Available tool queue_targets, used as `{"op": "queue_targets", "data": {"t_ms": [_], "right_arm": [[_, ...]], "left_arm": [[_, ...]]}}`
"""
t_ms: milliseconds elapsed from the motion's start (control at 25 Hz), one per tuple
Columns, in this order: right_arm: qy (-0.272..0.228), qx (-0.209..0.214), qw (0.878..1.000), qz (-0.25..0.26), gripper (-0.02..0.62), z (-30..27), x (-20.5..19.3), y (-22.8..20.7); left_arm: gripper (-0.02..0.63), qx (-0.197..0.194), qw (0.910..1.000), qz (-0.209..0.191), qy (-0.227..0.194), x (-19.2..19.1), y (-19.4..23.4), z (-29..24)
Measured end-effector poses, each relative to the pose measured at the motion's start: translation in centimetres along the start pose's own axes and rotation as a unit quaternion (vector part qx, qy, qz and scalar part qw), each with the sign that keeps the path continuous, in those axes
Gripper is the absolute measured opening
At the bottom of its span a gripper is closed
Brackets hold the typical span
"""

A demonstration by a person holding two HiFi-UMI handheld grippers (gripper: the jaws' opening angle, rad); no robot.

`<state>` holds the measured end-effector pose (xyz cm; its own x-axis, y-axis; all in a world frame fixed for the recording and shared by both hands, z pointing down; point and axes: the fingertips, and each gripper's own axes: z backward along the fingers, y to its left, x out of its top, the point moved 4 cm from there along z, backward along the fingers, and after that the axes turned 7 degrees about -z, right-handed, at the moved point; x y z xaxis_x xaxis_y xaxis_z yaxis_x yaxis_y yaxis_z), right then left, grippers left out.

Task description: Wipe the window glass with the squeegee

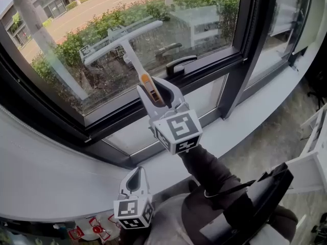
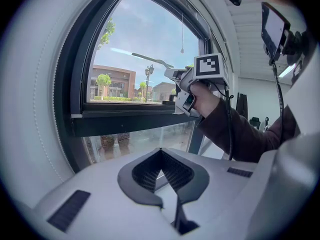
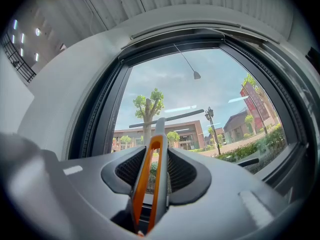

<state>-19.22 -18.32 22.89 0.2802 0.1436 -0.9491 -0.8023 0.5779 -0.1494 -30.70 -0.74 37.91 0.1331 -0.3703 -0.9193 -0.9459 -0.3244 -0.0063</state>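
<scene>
A person's right gripper (image 1: 152, 86) pinches the lower handle of a grey plastic T-shaped squeegee with an orange inset (image 1: 124, 41), its jaws pressed onto the flat sides of the grip. The crossbar is raised to the large clear window glass (image 1: 204, 14), above the black lever-shaped window handle (image 1: 180, 64). Whether the blade edge actually touches the pane cannot be told.

The left gripper (image 1: 135, 176) hangs low beside the smooth white curved sill (image 1: 41, 167), its ribbed jaws closed tip to tip with nothing between them.

The squeegee looks light and rigid along its slim handle, and the blade strip probably has some give. The long neck acts as a lever, so a hold on the handle's smooth faces may let the tool twist under pressure. A pinch nearer the neck would likely steady it.

The glass is hard, slick and reflective, set in a matte black metal frame (image 1: 153, 98). It should take even, moderate pressure rather than a hard push.
</scene>
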Motion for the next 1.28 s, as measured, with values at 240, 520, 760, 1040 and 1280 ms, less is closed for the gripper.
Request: {"op": "queue_targets", "data": {"t_ms": [240, 520, 760, 1040, 1280], "right_arm": [[0.009, -0.001, 1.0, -0.004, 0.129, 0.3, -1.0, 0.0], [0.017, -0.002, 1.0, -0.009, 0.129, 0.6, -1.9, -0.1], [0.024, -0.001, 1.0, -0.012, 0.127, 1.0, -2.7, -0.1], [0.03, 0.0, 0.999, -0.016, 0.127, 1.2, -3.5, -0.2], [0.036, -0.003, 0.999, -0.019, 0.127, 1.6, -4.1, -0.3]], "left_arm": [[0.0, -0.002, 1.0, 0.0, 0.003, -0.5, 0.0, 0.0], [0.0, -0.003, 1.0, -0.001, 0.005, -0.5, -0.1, -0.1], [0.0, -0.005, 1.0, -0.003, 0.006, -0.6, -0.3, -0.2], [0.0, -0.007, 0.9999, -0.004, 0.01, -0.7, -0.4, -0.4], [0.0, -0.01, 0.9999, -0.005, 0.011, -0.8, -0.4, -0.6]]}}
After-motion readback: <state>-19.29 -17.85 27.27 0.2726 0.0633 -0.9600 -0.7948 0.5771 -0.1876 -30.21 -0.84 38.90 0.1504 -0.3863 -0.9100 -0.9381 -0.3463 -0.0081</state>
